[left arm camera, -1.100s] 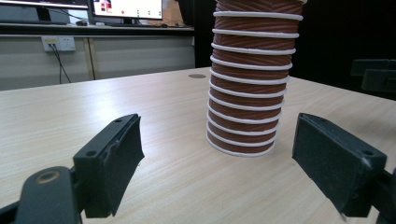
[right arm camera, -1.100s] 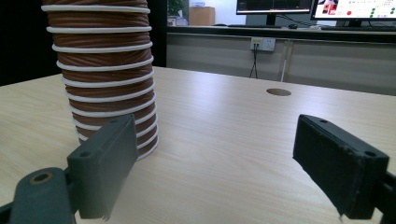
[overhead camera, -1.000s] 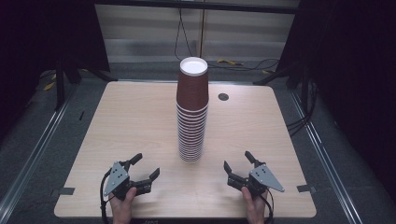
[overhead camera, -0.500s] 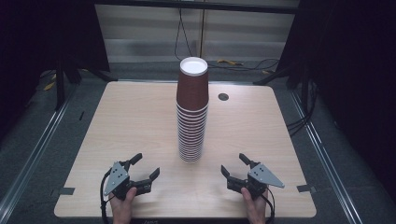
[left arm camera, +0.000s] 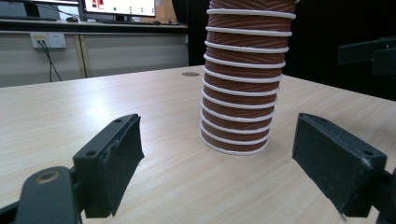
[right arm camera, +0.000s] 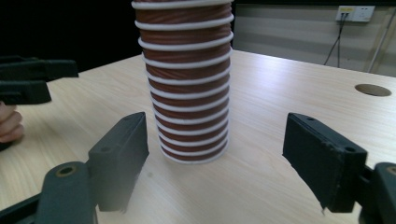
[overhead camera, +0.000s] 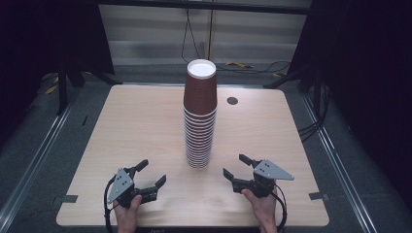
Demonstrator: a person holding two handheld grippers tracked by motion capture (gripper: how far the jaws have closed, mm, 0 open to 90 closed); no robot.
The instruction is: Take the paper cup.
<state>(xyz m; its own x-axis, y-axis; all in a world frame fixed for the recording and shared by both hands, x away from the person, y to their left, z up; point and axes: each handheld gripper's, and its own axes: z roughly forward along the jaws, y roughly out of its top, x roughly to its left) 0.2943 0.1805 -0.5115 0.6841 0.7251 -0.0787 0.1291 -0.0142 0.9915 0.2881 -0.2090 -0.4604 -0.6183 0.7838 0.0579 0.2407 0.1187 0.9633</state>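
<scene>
**Both grippers stand released before the cup stack, ready to take the top cup**

At the lower left of the high view the left gripper (overhead camera: 150,174) rests on the desk (overhead camera: 121,126), jaws spread wide and holding nothing; in its own view the pads frame the foot of the cup stack (left arm camera: 240,93) without touching it. The cup stack (overhead camera: 199,116) stands upright in the middle of the frame, nearer the front edge than the round hole (overhead camera: 232,100) at upper right. At the lower right the right gripper (overhead camera: 238,166) is likewise released and empty, just beside the stack's base. To do this well, I judge one gripper should steady the lower cups with a light squeeze while the other closes below the top rim and lifts straight up; a skewed pull or hard clench risks toppling the tall column or crushing paper.
</scene>
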